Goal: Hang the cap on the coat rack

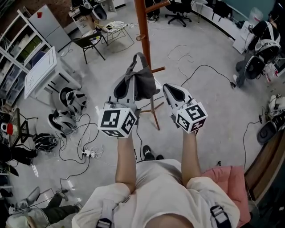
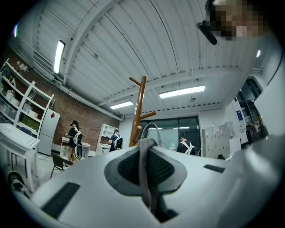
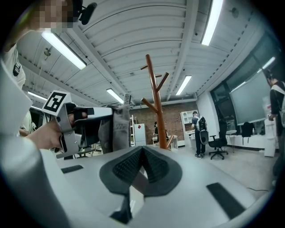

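The grey cap (image 1: pixel 141 83) is pinched in my left gripper (image 1: pixel 128 89), its strap loop (image 1: pixel 139 57) sticking up toward the rack. In the left gripper view the jaws are shut on a fold of cap fabric (image 2: pixel 144 153). The brown wooden coat rack (image 1: pixel 143 27) stands just beyond the cap, with a short peg (image 1: pixel 157 69) near it and its feet (image 1: pixel 154 114) below. It also shows ahead as the rack pole (image 2: pixel 140 108) and the rack pole (image 3: pixel 156 103). My right gripper (image 1: pixel 172 92) is held beside the left, shut and empty, its pads (image 3: pixel 151 165) meeting. The cap (image 3: pixel 113 126) shows at its left.
Cables (image 1: pixel 83 154) and headsets (image 1: pixel 67 99) lie on the floor at left, beside a white table (image 1: pixel 41 71) and a folding chair (image 1: pixel 88 43). Office chairs (image 1: pixel 179 10) stand at the back. A person (image 1: pixel 259 42) is at far right.
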`<act>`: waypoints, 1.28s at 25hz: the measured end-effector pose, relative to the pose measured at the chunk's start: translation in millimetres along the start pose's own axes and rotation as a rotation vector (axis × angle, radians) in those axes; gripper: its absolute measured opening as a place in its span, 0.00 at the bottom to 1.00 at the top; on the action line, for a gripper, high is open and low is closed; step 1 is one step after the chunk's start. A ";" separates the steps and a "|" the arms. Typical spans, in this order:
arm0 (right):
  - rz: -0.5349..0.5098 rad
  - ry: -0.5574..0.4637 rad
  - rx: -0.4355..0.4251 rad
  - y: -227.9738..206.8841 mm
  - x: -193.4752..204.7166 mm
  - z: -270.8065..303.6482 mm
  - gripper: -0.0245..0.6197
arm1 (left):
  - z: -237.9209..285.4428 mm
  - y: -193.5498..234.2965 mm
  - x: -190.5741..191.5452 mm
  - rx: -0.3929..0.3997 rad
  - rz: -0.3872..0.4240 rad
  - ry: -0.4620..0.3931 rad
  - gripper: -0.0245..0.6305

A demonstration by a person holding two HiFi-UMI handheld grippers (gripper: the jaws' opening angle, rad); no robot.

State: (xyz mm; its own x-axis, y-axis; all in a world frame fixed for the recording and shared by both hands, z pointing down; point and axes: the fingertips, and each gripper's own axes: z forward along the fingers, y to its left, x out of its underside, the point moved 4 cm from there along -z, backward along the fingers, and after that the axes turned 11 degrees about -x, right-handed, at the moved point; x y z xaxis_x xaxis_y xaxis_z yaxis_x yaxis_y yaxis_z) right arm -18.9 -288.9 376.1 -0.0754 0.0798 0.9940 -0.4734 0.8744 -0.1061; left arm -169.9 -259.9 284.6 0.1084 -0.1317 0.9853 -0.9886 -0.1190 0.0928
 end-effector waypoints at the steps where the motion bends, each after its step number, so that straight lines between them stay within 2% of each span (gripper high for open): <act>1: -0.002 -0.001 0.001 -1.6 -0.9 0.6 0.05 | 2.0 0.2 -1.9 0.001 -0.001 -0.004 0.07; 15: -0.006 -0.036 0.041 -27.3 -20.5 10.2 0.05 | 35.6 5.2 -25.2 0.008 0.012 -0.046 0.06; 32: -0.013 -0.035 0.113 -51.5 -19.7 18.7 0.05 | 72.3 17.1 -13.1 0.044 -0.013 -0.035 0.07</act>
State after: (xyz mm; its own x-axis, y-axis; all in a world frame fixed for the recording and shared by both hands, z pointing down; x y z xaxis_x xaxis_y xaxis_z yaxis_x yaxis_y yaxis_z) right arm -9.4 -344.5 361.4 -0.0984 0.0499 0.9939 -0.5703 0.8157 -0.0974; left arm -180.6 -331.3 263.0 0.1253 -0.1640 0.9785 -0.9815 -0.1643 0.0982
